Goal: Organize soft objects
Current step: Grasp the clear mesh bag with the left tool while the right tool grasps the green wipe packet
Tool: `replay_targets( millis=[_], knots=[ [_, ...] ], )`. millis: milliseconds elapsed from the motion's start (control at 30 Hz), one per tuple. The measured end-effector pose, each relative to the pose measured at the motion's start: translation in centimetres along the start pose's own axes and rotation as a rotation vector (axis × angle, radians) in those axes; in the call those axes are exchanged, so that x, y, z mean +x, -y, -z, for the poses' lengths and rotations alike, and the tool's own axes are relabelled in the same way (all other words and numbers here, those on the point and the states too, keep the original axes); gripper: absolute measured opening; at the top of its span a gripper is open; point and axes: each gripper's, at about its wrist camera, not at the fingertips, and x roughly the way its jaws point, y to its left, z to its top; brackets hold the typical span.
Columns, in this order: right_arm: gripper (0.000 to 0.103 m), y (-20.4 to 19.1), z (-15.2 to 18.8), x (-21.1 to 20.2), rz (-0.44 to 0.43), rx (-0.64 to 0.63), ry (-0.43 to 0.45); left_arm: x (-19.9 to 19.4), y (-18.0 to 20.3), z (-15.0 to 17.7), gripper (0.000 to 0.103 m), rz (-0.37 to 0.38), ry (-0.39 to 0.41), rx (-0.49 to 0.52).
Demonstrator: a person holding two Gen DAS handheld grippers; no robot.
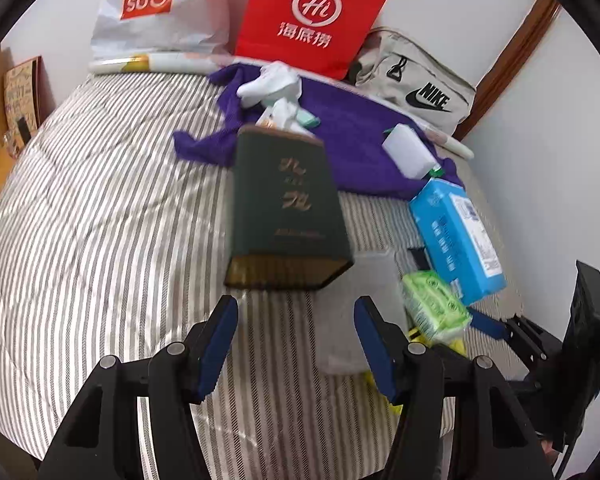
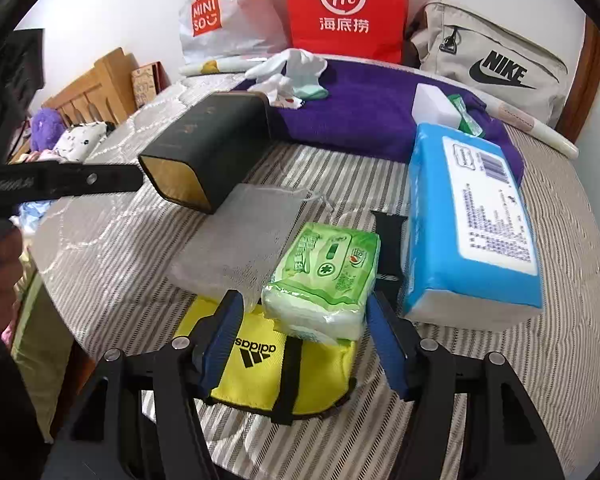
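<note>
Where bags line wall — MINISO bag (image 1: 148,4), NIKE pouch (image 2: 496,68).

Surface: bed with grey-and-white striped quilted cover (image 2: 480,360)
Far edge: purple towel (image 2: 364,108), red paper bag (image 2: 344,8), white plastic shopping bag (image 2: 216,12), beige canvas bag (image 2: 496,68)
Middle: dark green rectangular box (image 2: 208,140), grey mesh pouch (image 2: 240,248)
Near edge: blue tissue pack (image 2: 468,216), yellow fabric bag (image 2: 260,368)

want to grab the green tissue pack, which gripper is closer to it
Right. The right gripper hovers open just before the green tissue pack; the left gripper sits further left, facing the dark box.
</note>
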Motion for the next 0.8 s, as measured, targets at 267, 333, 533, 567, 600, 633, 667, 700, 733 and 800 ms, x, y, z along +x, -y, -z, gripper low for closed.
replay_targets(
  millis=[267,333,533,567,600,633,667,700,733,800],
  knots=[
    [0.053,-0.6,0.1,0.8,0.056,-0.012,0.040,1.7,0.2,1.2,0.058,0.015,-0.044,0.013],
    [0.053,-0.6,0.2,0.0,0.045,-0.014,0.048,2.1,0.7,1.4,0.058,0.022,-0.055,0.021],
    [0.053,-0.2,1.1,-3.8,-0.007,-0.013,0.114,3.7,2.7,1.8,0.066,0.121,-0.096,0.032],
    [0.053,0.1,1.4,-4.5,-0.016,-0.009,0.125,4.0,3.1,1.8,0.067,0.123,-0.097,0.040],
    [0.053,0.5,1.9,-5.3,-0.028,-0.004,0.139,4.4,3.6,1.8,0.067,0.115,-0.100,0.050],
    [0.053,0.8,2.2,-5.8,-0.033,0.000,0.149,4.9,4.1,1.9,0.067,0.091,-0.100,0.064],
    [0.053,1.3,2.8,-6.5,-0.033,0.005,0.165,5.3,4.5,2.0,0.067,0.071,-0.099,0.076],
    [0.053,1.7,3.4,-7.0,-0.028,0.005,0.176,5.7,4.8,2.1,0.067,0.054,-0.096,0.087],
    [0.053,2.0,3.8,-7.3,-0.022,0.005,0.180,6.2,5.1,2.3,0.067,0.033,-0.095,0.096],
    [0.053,3.1,5.1,-7.8,0.010,0.018,0.188,6.1,5.6,2.5,0.067,0.009,-0.054,0.107]
  ],
)
